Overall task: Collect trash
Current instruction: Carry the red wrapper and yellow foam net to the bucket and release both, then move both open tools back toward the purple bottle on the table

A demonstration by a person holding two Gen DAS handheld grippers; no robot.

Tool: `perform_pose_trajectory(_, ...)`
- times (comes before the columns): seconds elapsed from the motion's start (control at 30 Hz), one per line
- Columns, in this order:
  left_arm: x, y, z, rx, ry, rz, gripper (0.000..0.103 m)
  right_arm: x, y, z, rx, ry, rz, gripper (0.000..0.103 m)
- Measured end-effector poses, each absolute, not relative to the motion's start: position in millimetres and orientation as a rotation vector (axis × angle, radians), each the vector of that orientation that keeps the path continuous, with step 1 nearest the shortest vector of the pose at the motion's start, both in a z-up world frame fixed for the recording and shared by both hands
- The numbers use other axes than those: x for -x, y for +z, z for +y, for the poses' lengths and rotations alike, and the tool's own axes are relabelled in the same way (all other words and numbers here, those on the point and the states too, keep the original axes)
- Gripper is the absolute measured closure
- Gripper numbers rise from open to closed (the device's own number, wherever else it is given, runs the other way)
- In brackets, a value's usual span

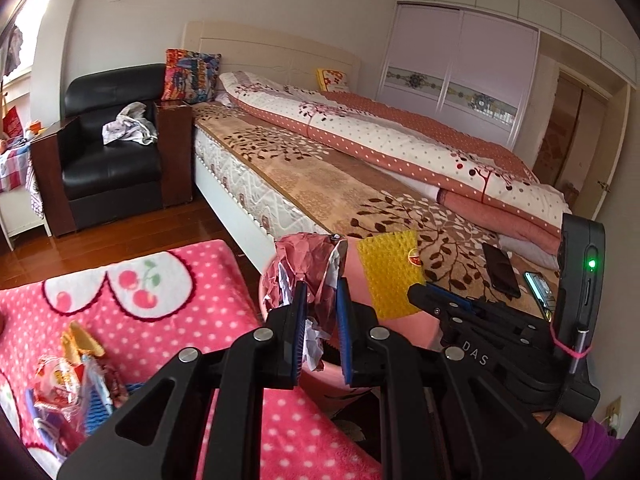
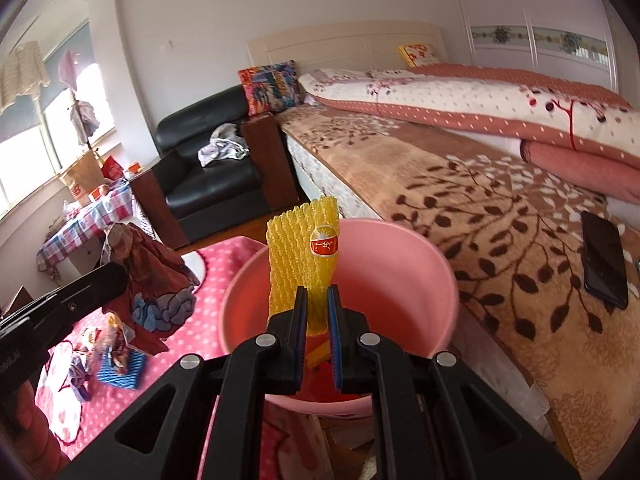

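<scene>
My left gripper (image 1: pixel 321 284) is shut on a crumpled dark red wrapper (image 1: pixel 306 264) and holds it at the left rim of the pink bin (image 1: pixel 352 276); the wrapper also shows in the right wrist view (image 2: pixel 154 280). My right gripper (image 2: pixel 318 294) is shut on a yellow foam fruit net (image 2: pixel 302 264) with a red sticker and holds it upright over the pink bin (image 2: pixel 416 264). The net also shows in the left wrist view (image 1: pixel 390 272). Some trash lies in the bin's bottom.
More trash (image 1: pixel 76 376) lies on the pink dotted rug (image 1: pixel 168 320), including a blue foam net (image 2: pixel 120 370). The bed (image 2: pixel 480 208) runs along the right, with a black phone (image 2: pixel 604 264) on it. A black armchair (image 1: pixel 108 160) stands at the back.
</scene>
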State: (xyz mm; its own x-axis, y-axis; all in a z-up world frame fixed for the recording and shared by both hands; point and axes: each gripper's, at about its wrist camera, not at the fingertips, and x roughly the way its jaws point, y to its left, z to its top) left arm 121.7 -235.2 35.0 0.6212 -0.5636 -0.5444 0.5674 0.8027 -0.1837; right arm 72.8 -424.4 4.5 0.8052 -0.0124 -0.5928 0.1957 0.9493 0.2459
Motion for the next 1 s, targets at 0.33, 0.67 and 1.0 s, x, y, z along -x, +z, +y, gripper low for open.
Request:
perform_pose_trajectory(0.33, -142, 12, -266, 0.001, -0.673, 0.691, 0.087, -83, -19, -443, -0.316, -0.142, 0.674, 0.093)
perform_pose_trajectory(0.67, -153, 9, -267, 0.033, -0.667, 0.732, 0.066, -88, -27, -450, -0.324, -0.154, 0.682, 0.08)
perform_pose_trajectory(1.0, -135, 19, -250, 0.035, -0.652, 0.712, 0.066, -72, -11, -436, -0.322, -0.127, 0.648, 0.067)
